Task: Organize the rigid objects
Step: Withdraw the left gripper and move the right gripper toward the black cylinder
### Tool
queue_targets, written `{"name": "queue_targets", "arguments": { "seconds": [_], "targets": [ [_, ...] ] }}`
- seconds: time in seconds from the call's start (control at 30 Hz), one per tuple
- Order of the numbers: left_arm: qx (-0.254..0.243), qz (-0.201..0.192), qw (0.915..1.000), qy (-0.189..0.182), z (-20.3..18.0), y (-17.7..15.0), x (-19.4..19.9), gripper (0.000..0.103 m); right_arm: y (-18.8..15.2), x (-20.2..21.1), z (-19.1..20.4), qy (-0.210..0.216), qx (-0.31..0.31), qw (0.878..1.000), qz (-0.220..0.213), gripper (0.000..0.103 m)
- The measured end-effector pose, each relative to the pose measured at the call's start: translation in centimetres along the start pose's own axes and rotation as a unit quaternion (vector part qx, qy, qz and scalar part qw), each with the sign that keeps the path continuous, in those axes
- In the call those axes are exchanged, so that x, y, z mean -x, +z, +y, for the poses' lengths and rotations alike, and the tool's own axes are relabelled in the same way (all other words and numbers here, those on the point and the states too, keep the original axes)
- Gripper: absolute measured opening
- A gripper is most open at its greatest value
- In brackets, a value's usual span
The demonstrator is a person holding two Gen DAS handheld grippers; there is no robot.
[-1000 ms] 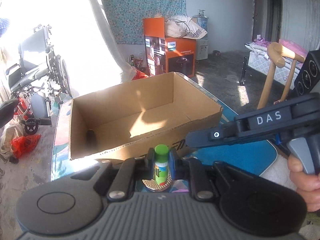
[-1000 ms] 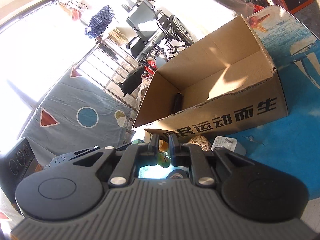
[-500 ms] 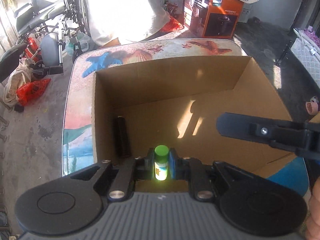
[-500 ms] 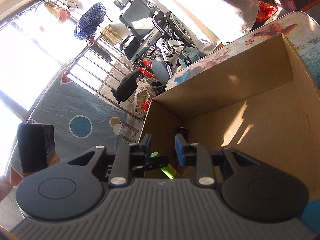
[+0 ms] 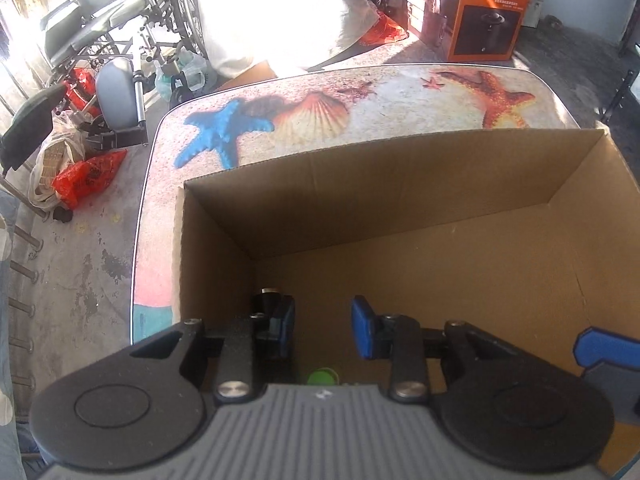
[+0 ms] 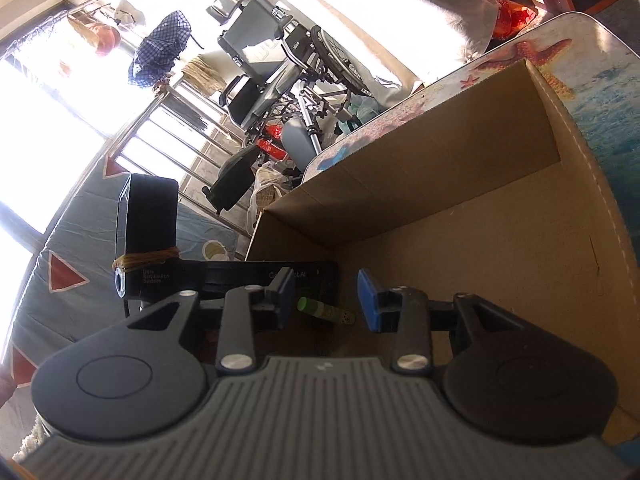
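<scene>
The green-capped tube [image 6: 326, 311] now lies on its side on the floor of the cardboard box [image 5: 400, 200], low in the centre of the right wrist frame, seen through the gap between the spread fingers of the right gripper [image 6: 325, 300]; in the left wrist frame only its green cap [image 5: 321, 377] peeps out at the bottom centre, just above the gripper body; half a second ago that same tube stood upright, pinched between the pads of the left gripper [image 5: 323, 332] above the box; the left jaws have since parted wide and hold nothing, so the tube has been let go and dropped inside; the right gripper, likewise spread and empty, has also opened further than it was a moment back; a dark cylinder [image 5: 269, 300], already in the box earlier, shows partly behind the left finger [image 5: 284, 320] near the box's lower-left corner; the box sits on the seashell-printed tabletop [image 5: 320, 112], which fills the upper middle of the left view, with a wheelchair [image 5: 112, 28] beyond at upper left; by my reading this item is stowed, and both grippers are free to be drawn out for the next object.
</scene>
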State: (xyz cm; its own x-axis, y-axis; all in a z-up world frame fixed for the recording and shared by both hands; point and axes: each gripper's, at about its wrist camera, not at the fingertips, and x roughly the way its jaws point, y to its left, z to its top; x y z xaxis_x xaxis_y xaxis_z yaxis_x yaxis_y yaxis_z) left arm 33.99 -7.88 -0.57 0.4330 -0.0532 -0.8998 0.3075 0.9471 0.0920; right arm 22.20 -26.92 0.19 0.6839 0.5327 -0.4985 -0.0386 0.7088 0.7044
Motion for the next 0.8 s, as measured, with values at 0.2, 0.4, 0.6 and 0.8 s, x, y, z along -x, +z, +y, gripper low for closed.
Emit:
{"name": "queue_targets", "arguments": {
  "seconds": [0.2,0.4,0.6,0.8],
  "targets": [
    [0.005,-0.034,0.9994,-0.004,-0.1,-0.4,2.7,0.041,-0.4,1.2,0.1,-0.005,0.006,1.000,-0.013,0.039],
    [0.006,-0.095,0.9951,-0.026,0.4,-2.7,9.1,0.044,-1.2,4.4,1.6,0.004,0.025,0.999,-0.037,0.040],
    [-0.009,-0.158,0.9859,-0.054,0.4,-8.5,16.4,0.052,-3.3,9.7,3.4,0.010,0.060,0.996,-0.067,0.040],
    [-0.016,-0.164,0.9812,-0.101,-1.3,-16.4,18.4,0.054,-7.4,14.8,3.1,-0.010,0.082,0.994,-0.076,0.041]
  ]
}}
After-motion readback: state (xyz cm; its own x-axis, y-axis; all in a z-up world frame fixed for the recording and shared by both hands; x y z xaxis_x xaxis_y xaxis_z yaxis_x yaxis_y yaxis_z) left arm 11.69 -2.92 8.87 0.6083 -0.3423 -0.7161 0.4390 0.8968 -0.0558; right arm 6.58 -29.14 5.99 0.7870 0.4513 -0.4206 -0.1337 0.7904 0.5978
